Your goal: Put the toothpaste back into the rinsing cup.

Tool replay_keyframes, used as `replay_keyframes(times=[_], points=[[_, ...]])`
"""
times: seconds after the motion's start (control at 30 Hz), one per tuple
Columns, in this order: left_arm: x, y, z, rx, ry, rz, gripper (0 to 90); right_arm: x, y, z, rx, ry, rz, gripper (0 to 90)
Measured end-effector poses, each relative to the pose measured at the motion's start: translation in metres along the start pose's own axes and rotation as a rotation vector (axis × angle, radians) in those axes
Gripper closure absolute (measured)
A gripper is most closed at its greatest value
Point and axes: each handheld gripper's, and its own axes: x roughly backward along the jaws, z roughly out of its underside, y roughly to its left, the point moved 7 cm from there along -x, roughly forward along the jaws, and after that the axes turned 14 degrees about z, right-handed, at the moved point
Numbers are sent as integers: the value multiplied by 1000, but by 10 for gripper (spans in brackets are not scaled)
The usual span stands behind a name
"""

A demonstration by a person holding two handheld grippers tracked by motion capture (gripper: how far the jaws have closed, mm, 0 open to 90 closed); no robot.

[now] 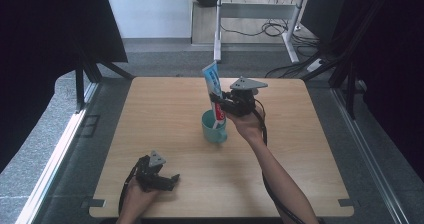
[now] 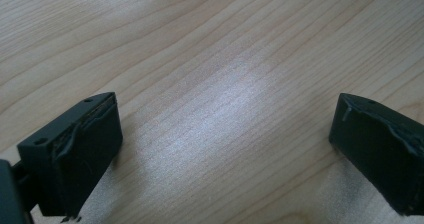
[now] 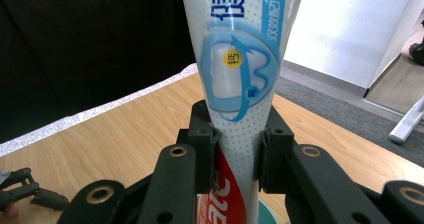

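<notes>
The person is busy with putting a toothpaste tube [image 1: 214,91] into a teal cup [image 1: 214,129] — or lifting it out, I cannot say which from here. My guess is the first, because the lower end of the tube is already inside the cup and the tube stands almost upright, leaning a little away from the right claw [image 1: 223,105].

The right claw is closed on the tube. In the right gripper view its two jaws press the tube [image 3: 239,84] from both sides around the middle, where the blue and white print changes to red. Most of the tube rises above the jaws; the red part goes down below them, and a bit of the cup rim [image 3: 267,218] shows just under the claw. So the cup is directly below and slightly ahead of this claw.

The left claw [image 1: 165,180] rests near the front edge of the table [image 1: 300,149], well apart from the cup. Its jaws stand wide open with nothing between them, only bare wood [image 2: 225,94].

The next move, I think, calls for lowering the tube until it sits on the bottom of the cup, then opening the jaws slowly — if released too high, the tube may tip the light cup over.
</notes>
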Motion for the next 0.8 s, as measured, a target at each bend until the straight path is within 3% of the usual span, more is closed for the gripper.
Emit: replay_keyframes(times=[0.8], points=[[0, 0, 0, -3, 1, 1, 7, -25, 4, 34, -1, 43, 7, 725]])
